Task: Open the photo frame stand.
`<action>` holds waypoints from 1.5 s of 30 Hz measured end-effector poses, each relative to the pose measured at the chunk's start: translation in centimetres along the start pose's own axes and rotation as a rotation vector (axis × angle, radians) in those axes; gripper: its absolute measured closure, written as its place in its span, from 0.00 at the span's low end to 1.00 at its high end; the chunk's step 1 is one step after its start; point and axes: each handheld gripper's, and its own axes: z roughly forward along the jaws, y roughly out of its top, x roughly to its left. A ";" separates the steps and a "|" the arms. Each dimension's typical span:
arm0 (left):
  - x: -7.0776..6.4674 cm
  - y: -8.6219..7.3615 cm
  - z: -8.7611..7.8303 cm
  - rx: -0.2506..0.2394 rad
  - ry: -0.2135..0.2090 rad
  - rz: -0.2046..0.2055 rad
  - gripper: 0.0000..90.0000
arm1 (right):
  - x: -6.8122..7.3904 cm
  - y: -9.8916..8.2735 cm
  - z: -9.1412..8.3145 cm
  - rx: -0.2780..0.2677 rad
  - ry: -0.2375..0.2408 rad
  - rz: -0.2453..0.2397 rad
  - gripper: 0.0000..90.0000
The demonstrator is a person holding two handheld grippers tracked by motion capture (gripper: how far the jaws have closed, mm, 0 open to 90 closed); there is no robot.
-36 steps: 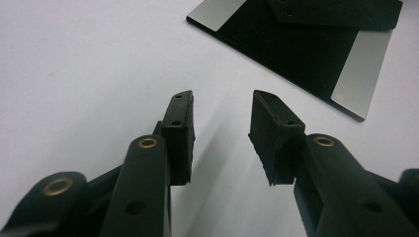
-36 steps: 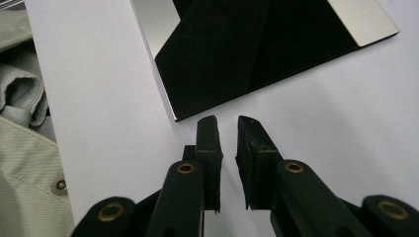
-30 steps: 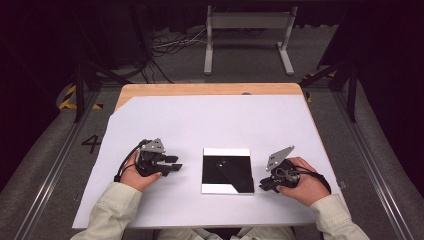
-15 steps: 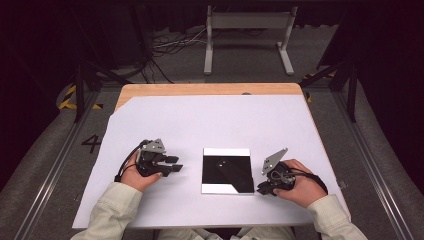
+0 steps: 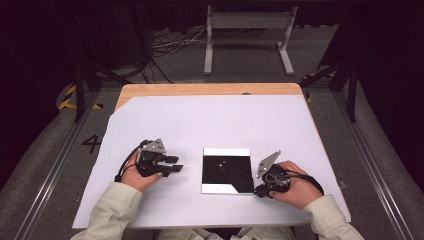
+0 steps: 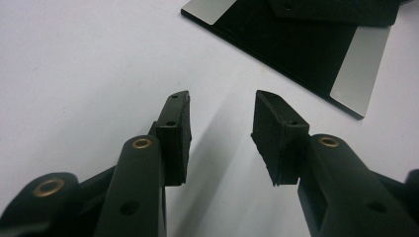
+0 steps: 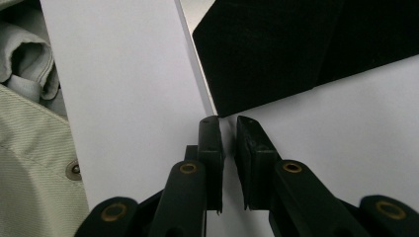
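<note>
A matte white sheet covers the wooden bench, and near its front edge, between the two hands, lies a flat square plate, glossy black with pale silvery margins. The left tongs, black and blocky with ribbed pads, have just been opening and stand apart over bare sheet, well left of the plate. The right tongs sit almost clenched at the plate's near right corner, with only a thin gap and nothing gripped between them.
</note>
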 end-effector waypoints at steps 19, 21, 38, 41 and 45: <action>0.1 -0.1 0.1 0.000 -0.005 -0.009 0.65 | 0.6 0.4 -0.6 -0.037 -0.026 -0.036 1.00; 0.1 -0.1 0.2 -0.001 -0.005 -0.008 0.65 | 0.6 0.4 -0.8 -0.051 -0.024 -0.031 1.00; 0.0 0.0 0.3 0.001 -0.008 -0.002 0.64 | 0.8 0.4 -3.0 -0.261 -0.053 -0.029 1.00; 0.0 0.0 0.3 0.002 -0.007 -0.001 0.64 | 0.7 0.5 -3.2 -0.298 -0.056 -0.020 1.00; 0.0 0.0 0.3 0.002 -0.008 0.000 0.63 | 0.7 0.4 -3.3 -0.337 -0.053 0.003 1.00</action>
